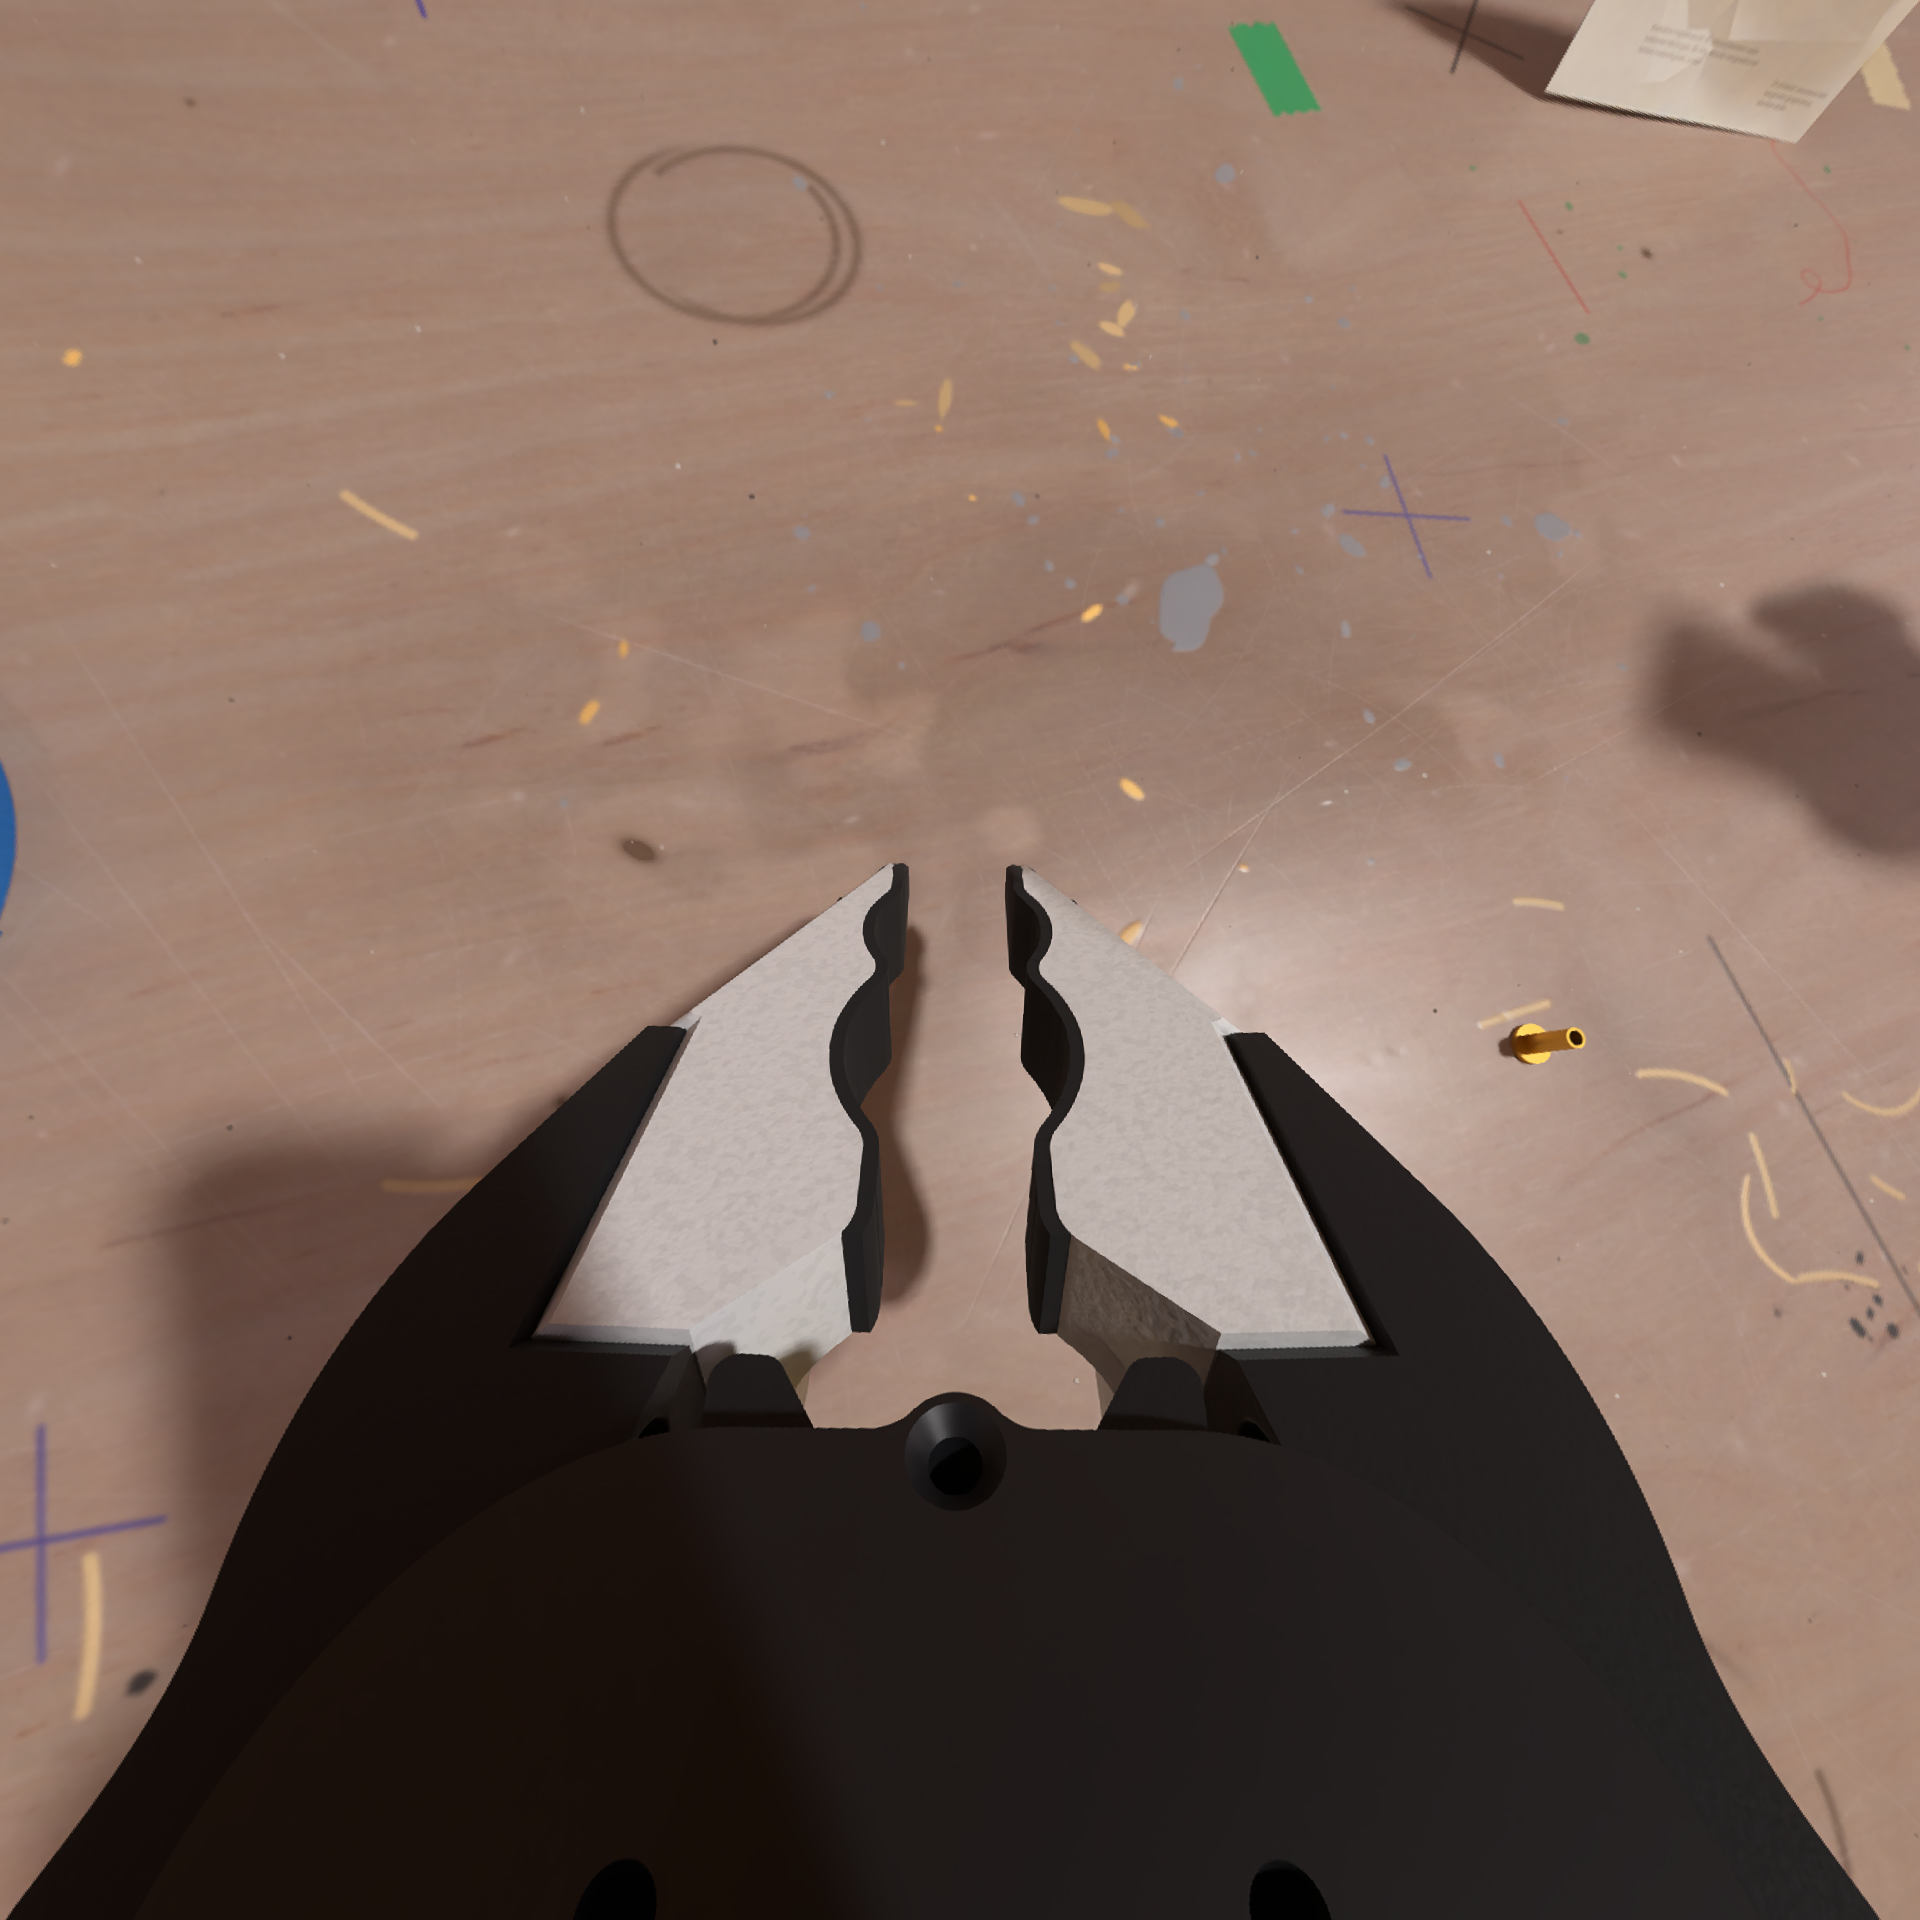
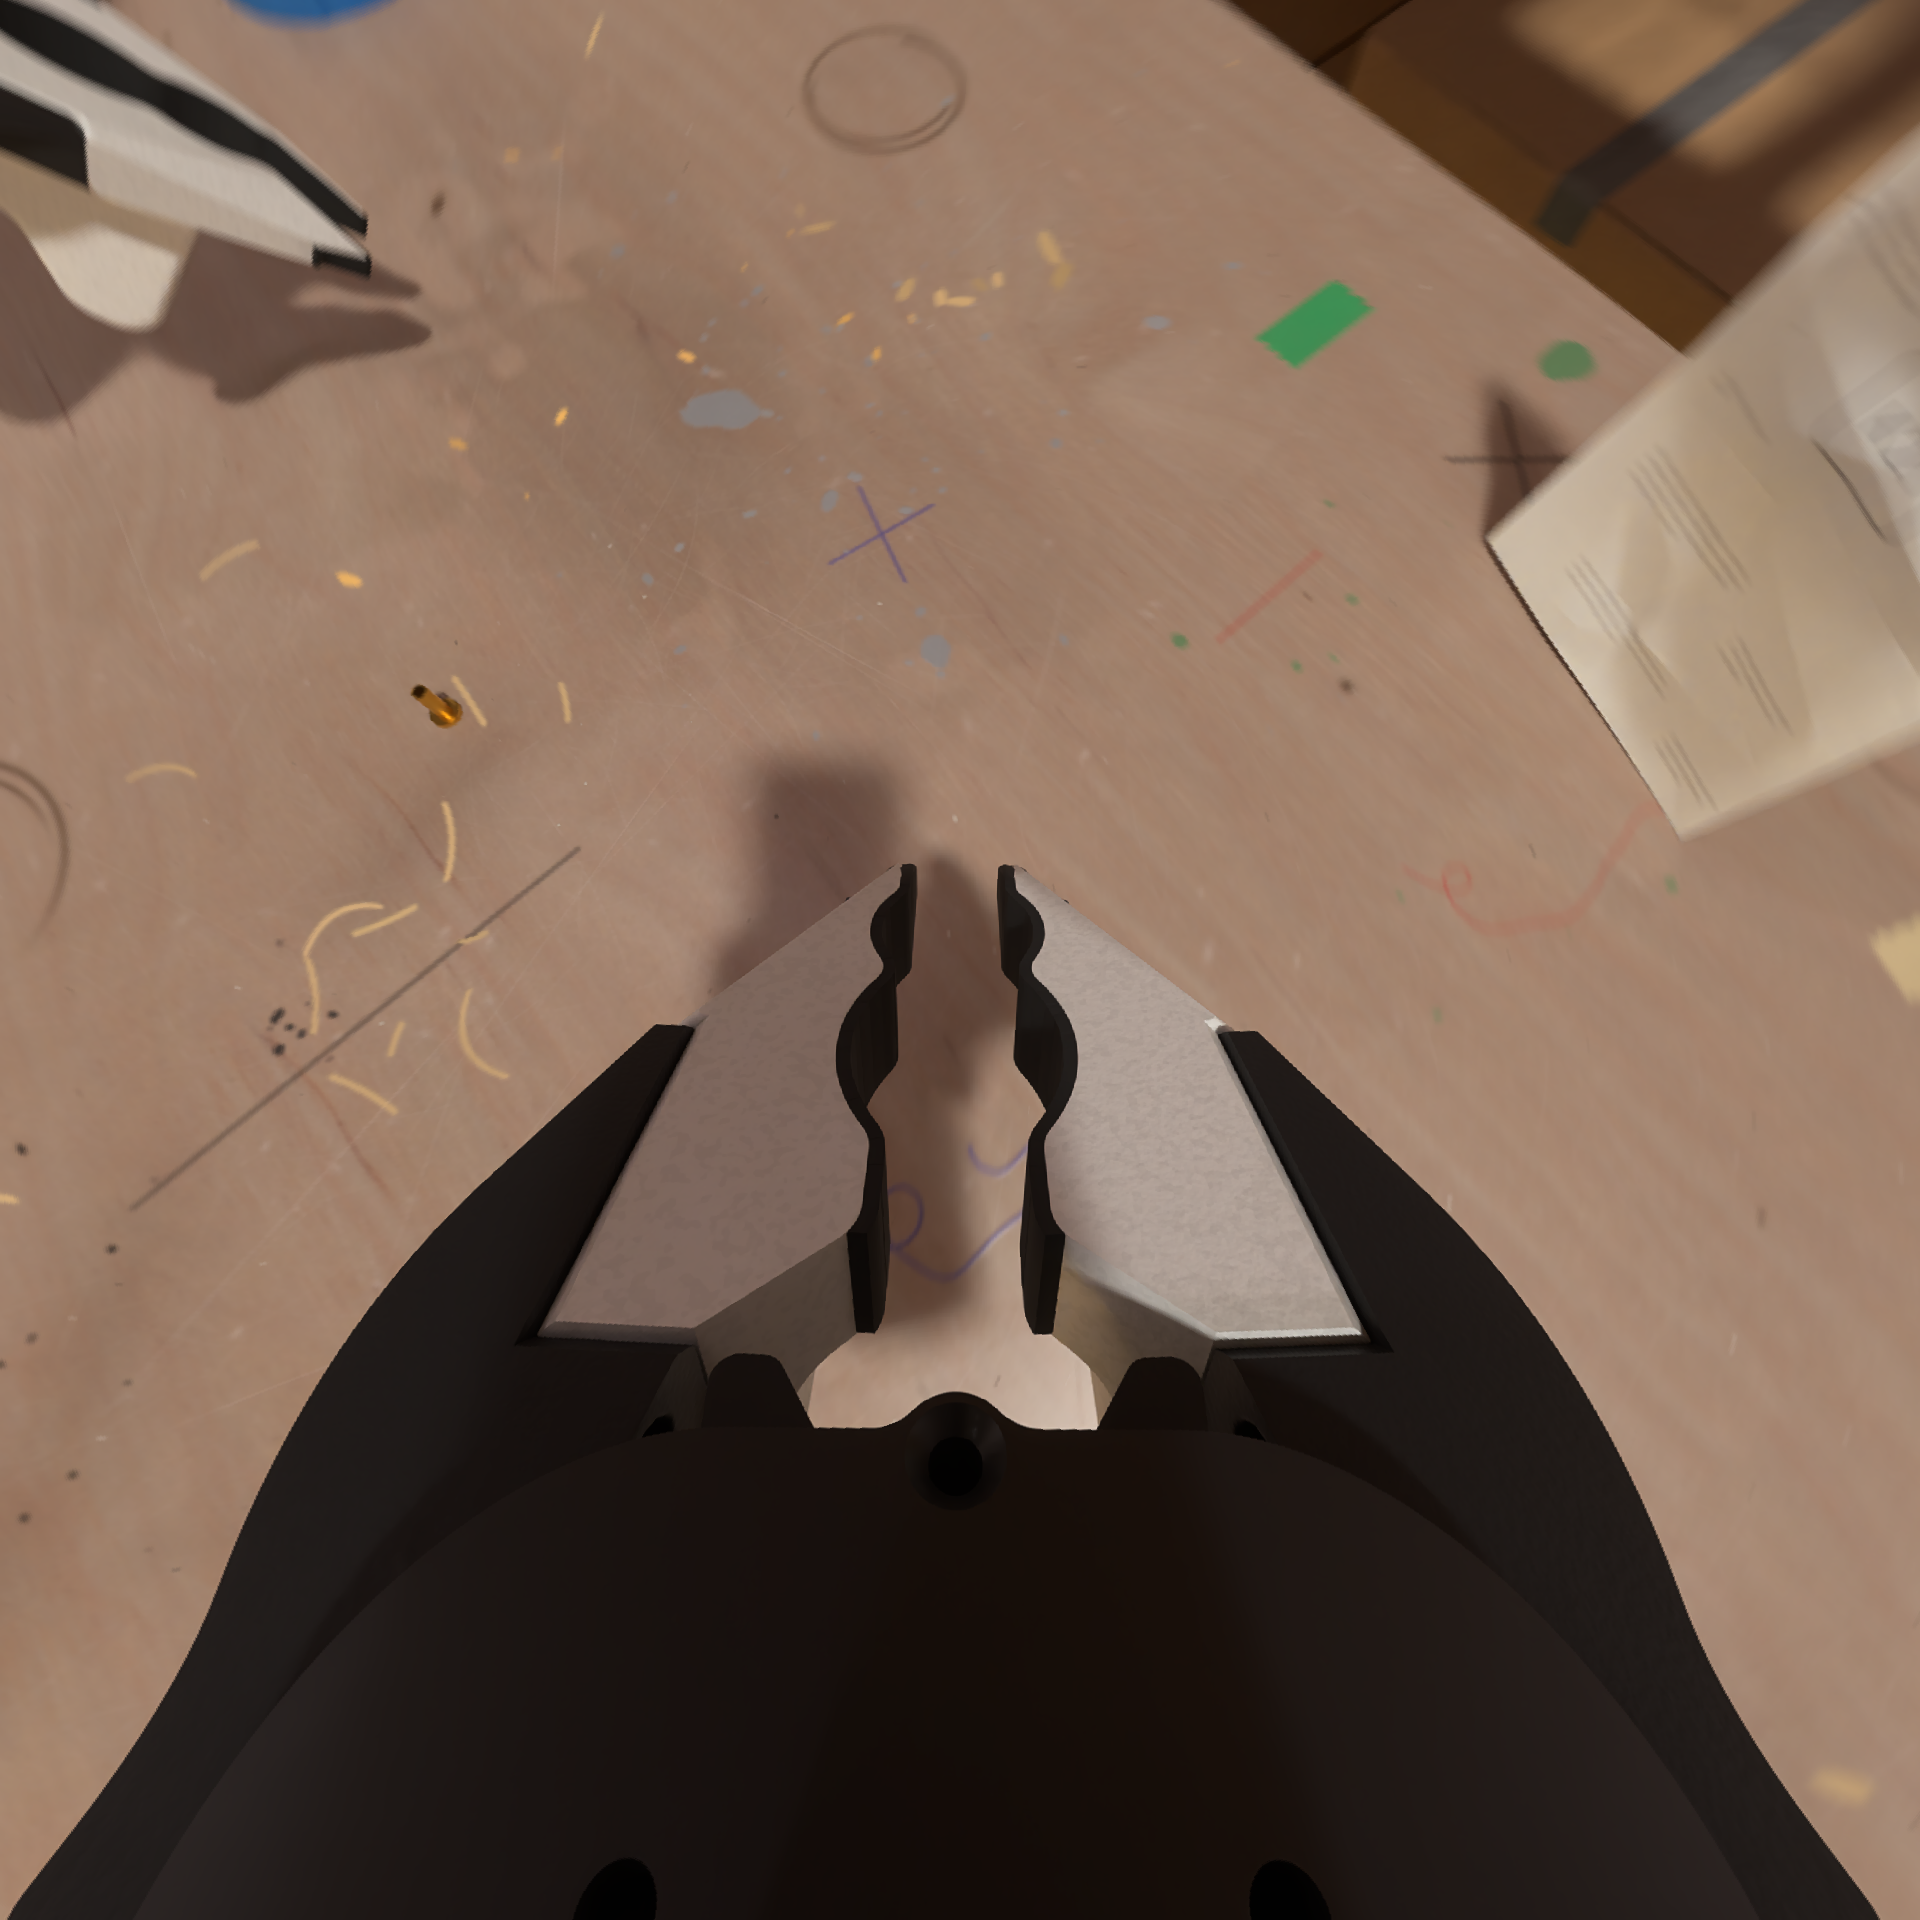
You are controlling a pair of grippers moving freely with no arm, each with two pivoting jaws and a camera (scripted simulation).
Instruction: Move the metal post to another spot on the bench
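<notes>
The metal post (image 1: 1545, 1041) is a small brass-coloured tube with a flange, lying on its side on the wooden bench, to the right of my left gripper (image 1: 956, 878). It also shows in the right wrist view (image 2: 437, 705), to the far left of my right gripper (image 2: 956, 878). Both grippers hover above the bench with a narrow gap between the fingers and nothing in them. The left gripper's fingers (image 2: 208, 177) show at the top left of the right wrist view.
A sheet of paper (image 2: 1704, 582) lies at the bench's right side, also in the left wrist view (image 1: 1714, 62). A green tape strip (image 1: 1275, 68) (image 2: 1314, 322) sticks to the bench. A blue object (image 1: 5, 831) sits at the left edge. The bench edge (image 2: 1455, 177) runs at the top right.
</notes>
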